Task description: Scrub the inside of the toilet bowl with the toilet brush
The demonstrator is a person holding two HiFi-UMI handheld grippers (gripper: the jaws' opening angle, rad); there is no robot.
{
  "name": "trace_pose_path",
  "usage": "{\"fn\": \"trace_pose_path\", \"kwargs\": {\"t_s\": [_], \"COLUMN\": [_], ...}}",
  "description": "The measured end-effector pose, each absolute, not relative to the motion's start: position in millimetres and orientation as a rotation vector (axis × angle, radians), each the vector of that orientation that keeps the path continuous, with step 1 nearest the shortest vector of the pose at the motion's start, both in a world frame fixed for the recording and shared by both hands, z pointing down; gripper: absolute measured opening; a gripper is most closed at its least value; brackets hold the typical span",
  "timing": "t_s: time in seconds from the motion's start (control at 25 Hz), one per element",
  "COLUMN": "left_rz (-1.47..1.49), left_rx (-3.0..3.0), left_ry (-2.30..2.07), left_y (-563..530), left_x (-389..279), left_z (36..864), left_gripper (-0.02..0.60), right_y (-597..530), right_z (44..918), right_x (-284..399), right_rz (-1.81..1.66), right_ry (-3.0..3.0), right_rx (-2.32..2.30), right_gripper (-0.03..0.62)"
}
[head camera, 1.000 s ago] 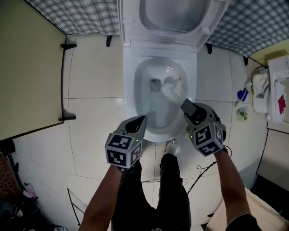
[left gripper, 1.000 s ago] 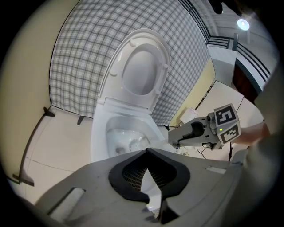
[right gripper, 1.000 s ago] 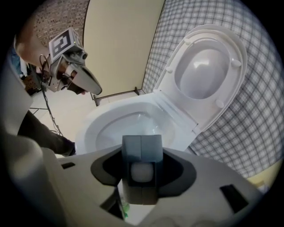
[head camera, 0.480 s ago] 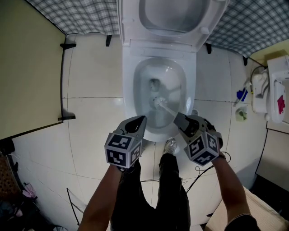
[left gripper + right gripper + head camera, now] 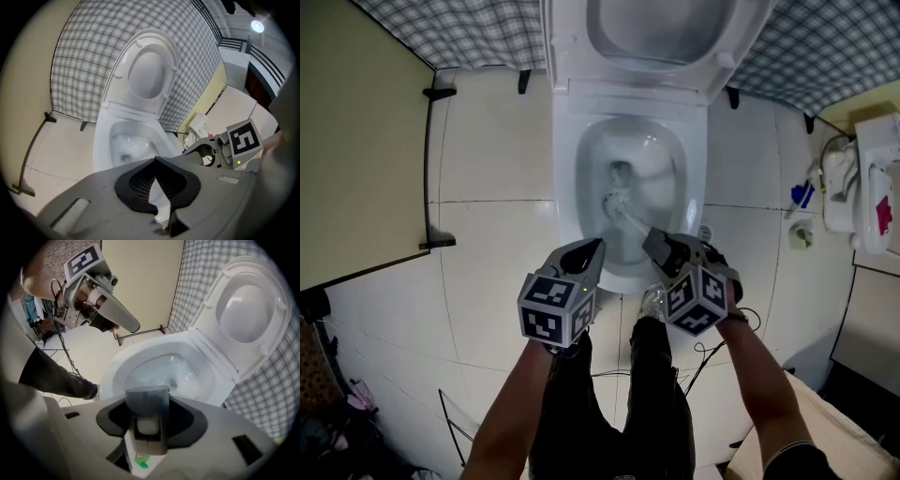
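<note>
In the middle of the frame, the right gripper [image 5: 662,247] has its jaws clamped on the toilet brush [image 5: 620,205] inside the toilet bowl [image 5: 565,178], while the left gripper [image 5: 591,250] has its jaws together and empty.

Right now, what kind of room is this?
A small bathroom or toilet stall, most likely. A white toilet with its lid raised fills the view, a toilet brush reaches into its bowl, and the floor is pale tile under a checked wall.
</note>
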State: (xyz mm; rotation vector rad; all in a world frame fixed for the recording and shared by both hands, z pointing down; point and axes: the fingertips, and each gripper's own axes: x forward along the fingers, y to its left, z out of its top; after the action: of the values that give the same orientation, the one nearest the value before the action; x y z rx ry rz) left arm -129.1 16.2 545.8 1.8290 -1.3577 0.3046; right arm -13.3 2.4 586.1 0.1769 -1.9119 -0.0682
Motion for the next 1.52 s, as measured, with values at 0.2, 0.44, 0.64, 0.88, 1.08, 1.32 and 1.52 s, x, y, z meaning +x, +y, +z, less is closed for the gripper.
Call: {"fn": "trace_pose_path", "kwargs": {"t_s": [0.2,0.44,0.64,0.88,1.08,1.32,1.52], "left_rz": [0.302,0.296,0.293,0.294,0.297,0.303,0.309], "left_rx": [1.827,1.826,1.823,1.825,1.834,1.838,1.84], "left_ry": [-1.356,-1.357,-1.357,-1.354,-1.353,-1.353,-1.35], "left_y": [15.3,15.2,17.2,19.8,19.7,20.8,20.4], "left_x": [-130.9,-130.2,-129.4,-126.5,-124.4,-121.5,-120.2], "left_z": [546.1,547.4,548.2,549.0,545.7,544.2,543.7], "left_gripper": [0.008,0.008,0.008,0.008,0.008,0.008,0.008], "right_y": [-22.9,-47.9,-58.5,-69.6,-83.5,-95.6,-95.2], "right_z": [613.0,636.4,644.2,636.5,629.3,619.2,598.8], "right_x": [-19.5,-26.7,-27.4,-31.7,-25.4,-24.9,-15.1], "right_rz": [-0.042,0.057,0.137,0.339,0.511,0.621,0.639], "right_ry": [-1.888,-1.865,-1.865,-1.92,-1.971,-2.015,-2.066], "right_rx": [0.238,0.302,0.354,0.494,0.634,0.743,0.755], "right_gripper": [0.206,0.204,0.204,0.202,0.202,0.201,0.199]}}
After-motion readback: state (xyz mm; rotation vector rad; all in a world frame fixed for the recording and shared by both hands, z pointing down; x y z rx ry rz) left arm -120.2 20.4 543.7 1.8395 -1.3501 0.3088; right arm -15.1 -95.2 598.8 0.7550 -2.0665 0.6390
